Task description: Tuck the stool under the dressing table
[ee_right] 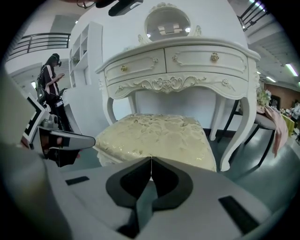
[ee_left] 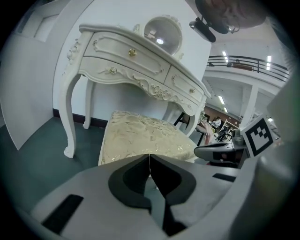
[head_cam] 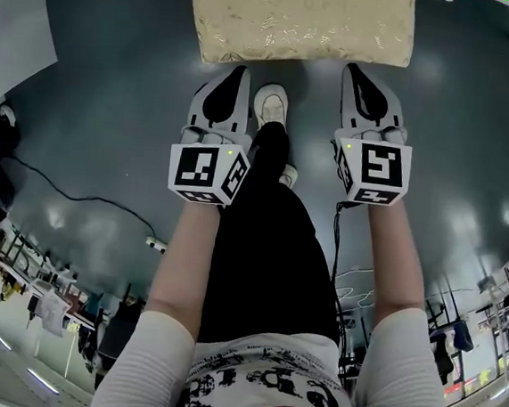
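Observation:
The stool [head_cam: 299, 19] has a cream-gold brocade cushion and stands just ahead of both grippers. In the gripper views the stool [ee_left: 140, 136] [ee_right: 154, 136] sits partly under the white carved dressing table [ee_left: 136, 61] [ee_right: 187, 65], which has gold-knobbed drawers and an oval mirror. My left gripper [head_cam: 240, 70] is shut and empty, its tips close to the cushion's near edge. My right gripper [head_cam: 351, 70] is also shut and empty, near the cushion's right front part. Whether either tip touches the cushion I cannot tell.
The person's shoe [head_cam: 271, 106] and dark trouser leg [head_cam: 265, 235] stand between the grippers on the grey-green floor [head_cam: 113, 95]. A cable [head_cam: 76, 194] runs across the floor at left. A person [ee_right: 49, 79] stands far left. Table legs [ee_left: 70, 122] [ee_right: 234, 136] flank the stool.

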A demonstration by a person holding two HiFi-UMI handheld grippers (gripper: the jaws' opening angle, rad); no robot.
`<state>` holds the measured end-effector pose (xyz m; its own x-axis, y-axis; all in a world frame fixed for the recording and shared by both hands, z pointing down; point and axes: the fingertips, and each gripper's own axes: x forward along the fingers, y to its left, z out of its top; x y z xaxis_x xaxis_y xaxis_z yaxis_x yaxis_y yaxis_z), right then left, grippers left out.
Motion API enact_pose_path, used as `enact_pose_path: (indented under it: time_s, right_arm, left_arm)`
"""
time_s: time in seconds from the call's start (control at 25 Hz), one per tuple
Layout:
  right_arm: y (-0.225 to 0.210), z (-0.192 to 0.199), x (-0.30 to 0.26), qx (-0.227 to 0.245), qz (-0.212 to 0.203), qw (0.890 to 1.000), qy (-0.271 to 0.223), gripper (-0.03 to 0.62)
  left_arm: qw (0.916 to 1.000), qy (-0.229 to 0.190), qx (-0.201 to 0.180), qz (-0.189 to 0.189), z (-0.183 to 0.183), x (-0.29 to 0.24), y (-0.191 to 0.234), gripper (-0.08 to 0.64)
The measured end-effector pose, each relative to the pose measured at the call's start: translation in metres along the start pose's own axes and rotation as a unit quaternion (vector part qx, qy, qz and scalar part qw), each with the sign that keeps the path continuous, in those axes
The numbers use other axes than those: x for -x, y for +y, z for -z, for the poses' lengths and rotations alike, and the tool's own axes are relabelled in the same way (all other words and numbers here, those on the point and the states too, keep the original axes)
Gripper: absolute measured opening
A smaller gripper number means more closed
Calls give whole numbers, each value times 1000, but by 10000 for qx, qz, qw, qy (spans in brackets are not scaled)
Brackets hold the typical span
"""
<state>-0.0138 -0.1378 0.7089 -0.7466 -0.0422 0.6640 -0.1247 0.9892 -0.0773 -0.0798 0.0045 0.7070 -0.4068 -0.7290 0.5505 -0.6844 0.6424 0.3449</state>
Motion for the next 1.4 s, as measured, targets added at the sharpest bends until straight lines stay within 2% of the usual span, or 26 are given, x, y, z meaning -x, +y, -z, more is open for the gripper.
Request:
enact_pose_path:
  time_s: [0.2, 0.52, 0.88, 1.08, 1.24, 1.4]
  right_arm:
    - [-9, 8, -20, 17, 199, 9995, 236, 18]
    - [-9, 7, -24, 73, 138, 9994, 302, 18]
    - [-25, -32, -62, -89, 159, 9996, 207, 18]
    - [-36, -49, -77, 138, 115, 9998, 79, 17]
    - [-45, -60, -89, 142, 153, 9998, 5, 17]
    - [-52, -71, -101, 194, 150, 9997, -50, 18]
  left_arm:
    - [9998, 147, -88, -48, 7, -17, 10, 20]
    - [9995, 299, -128, 27, 8, -21, 15, 20]
    - [9990, 268, -350, 59, -32, -58, 34, 20]
    - [9993, 201, -275, 171, -47, -75, 39, 20]
    - [9985, 131, -509, 177, -58, -88, 41, 20]
    - [9987, 62, -495, 105, -67, -100, 45, 20]
